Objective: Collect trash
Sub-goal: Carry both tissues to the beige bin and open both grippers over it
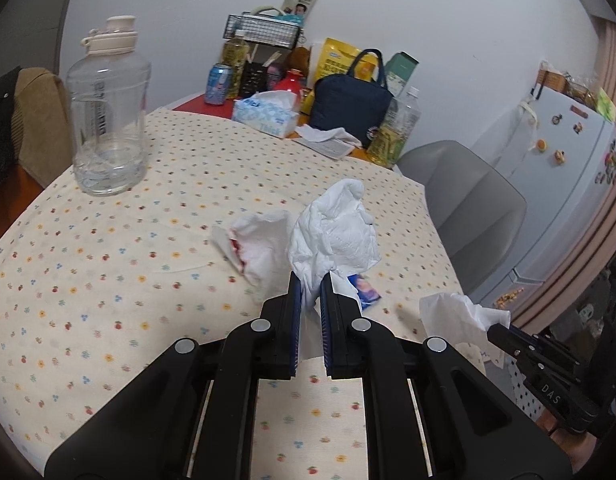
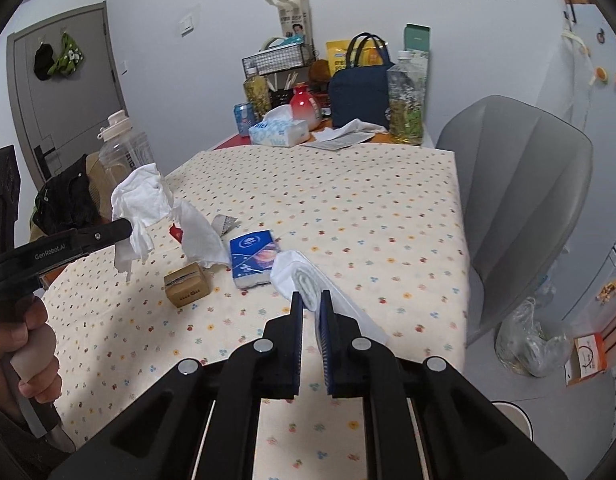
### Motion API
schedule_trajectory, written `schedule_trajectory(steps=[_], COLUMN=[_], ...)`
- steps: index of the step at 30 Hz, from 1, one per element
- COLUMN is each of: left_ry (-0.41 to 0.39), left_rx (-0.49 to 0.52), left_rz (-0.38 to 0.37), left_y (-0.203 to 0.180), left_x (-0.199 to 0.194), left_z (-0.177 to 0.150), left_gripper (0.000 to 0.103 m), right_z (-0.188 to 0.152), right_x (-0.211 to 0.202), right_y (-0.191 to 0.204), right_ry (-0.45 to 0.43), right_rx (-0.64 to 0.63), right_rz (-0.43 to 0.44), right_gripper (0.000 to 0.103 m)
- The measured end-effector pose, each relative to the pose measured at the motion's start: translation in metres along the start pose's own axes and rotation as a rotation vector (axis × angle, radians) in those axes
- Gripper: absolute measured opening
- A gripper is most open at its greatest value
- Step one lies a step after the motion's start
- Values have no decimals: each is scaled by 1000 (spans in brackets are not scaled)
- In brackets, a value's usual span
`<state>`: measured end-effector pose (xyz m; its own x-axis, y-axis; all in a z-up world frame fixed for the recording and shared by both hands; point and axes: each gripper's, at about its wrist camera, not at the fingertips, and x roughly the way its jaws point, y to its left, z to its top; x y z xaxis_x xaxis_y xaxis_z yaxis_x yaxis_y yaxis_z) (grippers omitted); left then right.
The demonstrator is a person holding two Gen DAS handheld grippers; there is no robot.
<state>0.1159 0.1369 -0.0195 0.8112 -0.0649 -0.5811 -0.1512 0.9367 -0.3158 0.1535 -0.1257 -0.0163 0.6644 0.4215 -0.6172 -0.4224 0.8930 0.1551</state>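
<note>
My left gripper (image 1: 311, 280) is shut on a crumpled white tissue (image 1: 332, 236) and holds it just above the flowered tablecloth (image 1: 108, 280). A second tissue with red stains (image 1: 256, 244) lies on the cloth beyond it. My right gripper (image 2: 310, 298) is shut on a rolled white tissue (image 2: 304, 276). In the right wrist view the left gripper (image 2: 126, 229) shows at the left with its tissue (image 2: 140, 200) hanging from it. A blue tissue pack (image 2: 254, 258), a small brown box (image 2: 186, 284), a stained tissue (image 2: 200, 236) and a silver wrapper (image 2: 226, 222) lie on the table.
A large clear water bottle (image 1: 108, 112) stands at the table's left. A tissue box (image 1: 268, 114), a navy bag (image 1: 348, 104), bottles and a can crowd the far end. A grey chair (image 2: 524, 200) stands to the right, with a plastic bag (image 2: 532, 340) on the floor.
</note>
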Motion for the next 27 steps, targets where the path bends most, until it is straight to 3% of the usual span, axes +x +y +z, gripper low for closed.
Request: schedule_trajectory(steps=[14,27], left_ry=[44,96], left_rx=[115,243], left_rz=[-82,-178], left_y=[-75,-154], left_x=[19,39], left_z=[-14,-34], left_gripper=[10,10], right_z=[-20,-53], right_x=[-51,-95], right_y=[-55,-126], right_ry=[-50,-74], right_rx=[94,208], right_rz=[-55,-157], right_gripper=[10,10])
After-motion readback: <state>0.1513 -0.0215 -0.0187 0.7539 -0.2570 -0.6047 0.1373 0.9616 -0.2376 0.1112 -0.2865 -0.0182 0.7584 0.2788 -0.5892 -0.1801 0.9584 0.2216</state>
